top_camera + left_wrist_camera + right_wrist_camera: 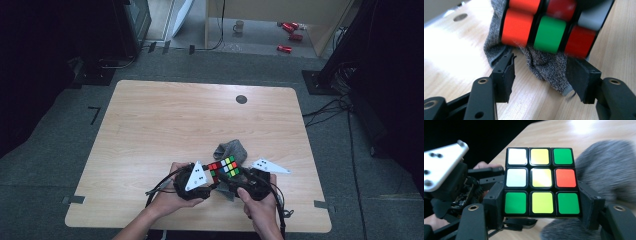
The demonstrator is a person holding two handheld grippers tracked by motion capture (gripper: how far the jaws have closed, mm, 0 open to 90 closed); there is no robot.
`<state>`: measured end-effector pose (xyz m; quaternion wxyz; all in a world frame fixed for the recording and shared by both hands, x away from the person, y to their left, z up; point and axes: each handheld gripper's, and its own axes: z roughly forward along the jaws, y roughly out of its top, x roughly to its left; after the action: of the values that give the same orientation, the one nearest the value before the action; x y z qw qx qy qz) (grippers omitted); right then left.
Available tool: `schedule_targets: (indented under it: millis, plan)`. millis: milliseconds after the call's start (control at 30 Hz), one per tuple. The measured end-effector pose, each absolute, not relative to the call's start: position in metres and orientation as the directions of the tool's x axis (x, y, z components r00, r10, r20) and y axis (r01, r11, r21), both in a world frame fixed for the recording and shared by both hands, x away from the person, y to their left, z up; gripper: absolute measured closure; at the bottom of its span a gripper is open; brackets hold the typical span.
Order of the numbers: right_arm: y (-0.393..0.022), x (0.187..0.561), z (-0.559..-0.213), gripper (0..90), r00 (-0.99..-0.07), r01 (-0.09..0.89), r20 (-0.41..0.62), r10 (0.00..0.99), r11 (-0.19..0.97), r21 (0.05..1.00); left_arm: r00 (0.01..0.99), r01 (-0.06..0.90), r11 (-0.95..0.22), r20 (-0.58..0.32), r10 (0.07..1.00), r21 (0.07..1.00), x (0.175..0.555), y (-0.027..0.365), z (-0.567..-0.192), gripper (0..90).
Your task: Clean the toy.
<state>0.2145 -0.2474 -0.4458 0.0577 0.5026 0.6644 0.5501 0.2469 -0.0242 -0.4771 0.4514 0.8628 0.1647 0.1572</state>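
The cube [549,27] is cut off by the top edge in the left gripper view. The grey sock [609,167] is blurred in the right gripper view, its lower part hidden behind the cube.

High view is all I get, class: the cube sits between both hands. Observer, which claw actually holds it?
Observer: The right claw; its jaws clamp the cube from both sides.
Operator: What colour is the centre tile facing that claw's camera?
Observer: Yellow, with an orange-red tile beside it.
Operator: And the left claw?
Observer: The left claw has its jaws on either side of the grey sock under the cube; whether they squeeze it, I cannot tell.
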Motion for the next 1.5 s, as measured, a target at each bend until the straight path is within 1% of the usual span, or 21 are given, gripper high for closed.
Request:
schedule_targets:
  millis: [133,233,400,467,533,567,600,633,733,767,800,833,867,967,1133,1167,1267,1300,1333,1400,1500]
  plan:
    - [-0.267,0.211,-0.438,34.8,-0.465,0.564,0.444,0.766,-0.13,0.815,0.899,0.193,-0.533,0.07,0.433,0.824,0.255,-0.031,-0.478,33.8]
    - [-0.28,0.207,-0.435,34.8,-0.456,0.536,0.416,0.786,-0.13,0.834,0.886,0.242,-0.505,0.022,0.462,0.829,0.261,-0.039,-0.478,29.9]
    - [-0.297,0.199,-0.433,34.8,-0.466,0.497,0.371,0.803,-0.11,0.861,0.869,0.305,-0.47,-0.04,0.493,0.828,0.271,-0.055,-0.48,28.5]
    - [-0.303,0.196,-0.434,34.8,-0.467,0.49,0.366,0.805,-0.109,0.865,0.862,0.319,-0.475,-0.043,0.504,0.82,0.273,-0.062,-0.483,28.0]
    - [-0.307,0.193,-0.435,34.8,-0.475,0.481,0.357,0.804,-0.102,0.871,0.857,0.323,-0.502,-0.023,0.515,0.802,0.275,-0.071,-0.487,29.2]
    - [-0.308,0.192,-0.436,34.9,-0.476,0.48,0.354,0.805,-0.1,0.872,0.852,0.322,-0.516,-0.005,0.524,0.793,0.276,-0.073,-0.489,33.1]
    - [-0.309,0.191,-0.436,34.8,-0.477,0.479,0.352,0.806,-0.097,0.872,0.846,0.331,-0.516,-0.007,0.532,0.79,0.277,-0.076,-0.491,37.4]
    - [-0.31,0.19,-0.436,34.8,-0.477,0.478,0.35,0.806,-0.095,0.873,0.849,0.334,-0.512,-0.017,0.528,0.791,0.278,-0.077,-0.491,43.5]
    - [-0.311,0.188,-0.436,34.8,-0.474,0.479,0.354,0.807,-0.101,0.872,0.861,0.298,-0.525,0.012,0.508,0.797,0.277,-0.077,-0.492,63.2]
    - [-0.311,0.187,-0.436,34.8,-0.472,0.478,0.351,0.808,-0.1,0.872,0.864,0.293,-0.523,0.012,0.503,0.801,0.277,-0.077,-0.492,72.7]
    - [-0.311,0.187,-0.436,34.8,-0.471,0.478,0.35,0.809,-0.099,0.873,0.87,0.29,-0.522,0.007,0.494,0.802,0.278,-0.075,-0.491,78.9]
    - [-0.311,0.186,-0.437,34.8,-0.47,0.476,0.351,0.81,-0.102,0.873,0.874,0.291,-0.522,0.0,0.487,0.802,0.279,-0.074,-0.49,82.8]
    - [-0.311,0.186,-0.437,34.8,-0.468,0.478,0.353,0.81,-0.104,0.872,0.879,0.294,-0.524,-0.011,0.476,0.8,0.281,-0.071,-0.49,84.1]
    - [-0.31,0.187,-0.437,34.8,-0.466,0.48,0.355,0.81,-0.106,0.871,0.885,0.29,-0.539,-0.006,0.466,0.791,0.285,-0.06,-0.49,85.5]
    - [-0.306,0.191,-0.437,34.8,-0.473,0.484,0.367,0.801,-0.111,0.868,0.893,0.253,-0.538,0.02,0.45,0.804,0.283,-0.039,-0.489,83.5]
    - [-0.304,0.193,-0.437,34.8,-0.48,0.485,0.369,0.796,-0.11,0.867,0.894,0.25,-0.533,0.018,0.448,0.808,0.282,-0.035,-0.489,80.4]
    - [-0.298,0.196,-0.436,34.8,-0.492,0.49,0.377,0.785,-0.108,0.865,0.881,0.249,-0.514,0.029,0.473,0.821,0.278,-0.025,-0.49,66.9]
    - [-0.295,0.198,-0.436,34.8,-0.499,0.49,0.377,0.78,-0.104,0.865,0.877,0.249,-0.509,0.031,0.48,0.824,0.277,-0.022,-0.49,60.0]
    - [-0.292,0.199,-0.436,34.8,-0.504,0.492,0.379,0.776,-0.103,0.865,0.874,0.245,-0.5,0.034,0.485,0.831,0.276,-0.02,-0.49,55.2]
    - [-0.287,0.202,-0.435,34.8,-0.516,0.495,0.387,0.764,-0.103,0.863,0.874,0.228,-0.478,0.038,0.484,0.848,0.272,-0.013,-0.488,48.7]
    - [-0.278,0.205,-0.435,34.8,-0.532,0.507,0.405,0.743,-0.104,0.856,0.879,0.175,-0.442,0.062,0.473,0.88,0.265,-0.006,-0.483,40.5]
